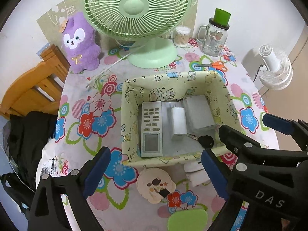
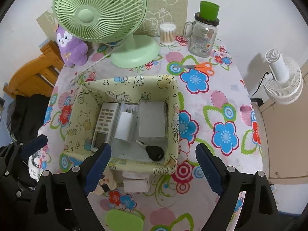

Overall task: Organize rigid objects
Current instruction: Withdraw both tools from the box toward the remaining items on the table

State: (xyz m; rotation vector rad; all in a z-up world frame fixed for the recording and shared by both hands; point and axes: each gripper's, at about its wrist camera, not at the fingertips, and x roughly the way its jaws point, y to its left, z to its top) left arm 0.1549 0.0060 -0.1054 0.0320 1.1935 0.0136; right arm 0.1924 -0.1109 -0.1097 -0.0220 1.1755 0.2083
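Observation:
A yellow cartoon-print fabric box (image 1: 173,88) (image 2: 125,84) stands on the flowered table. Inside lie a grey remote control (image 1: 152,127) (image 2: 105,125), a white charger (image 1: 179,123) (image 2: 125,125), a pale grey flat case (image 1: 199,113) (image 2: 152,119) and a black key (image 1: 206,141) (image 2: 155,152). My left gripper (image 1: 155,152) (image 2: 23,146) hovers open over the box's near wall, holding nothing. My right gripper (image 2: 153,147) (image 1: 245,123) hangs open above the box's near right side, also with nothing in it.
In front of the box lie a cream round pouch (image 1: 154,184), white folded items (image 2: 135,182) and a green object (image 1: 187,219). Behind stand a green fan (image 1: 152,53), orange scissors (image 2: 200,67), a glass jar mug (image 2: 202,36), cotton swabs (image 2: 167,33) and a purple plush (image 1: 80,42). A wooden chair (image 1: 32,92) is left.

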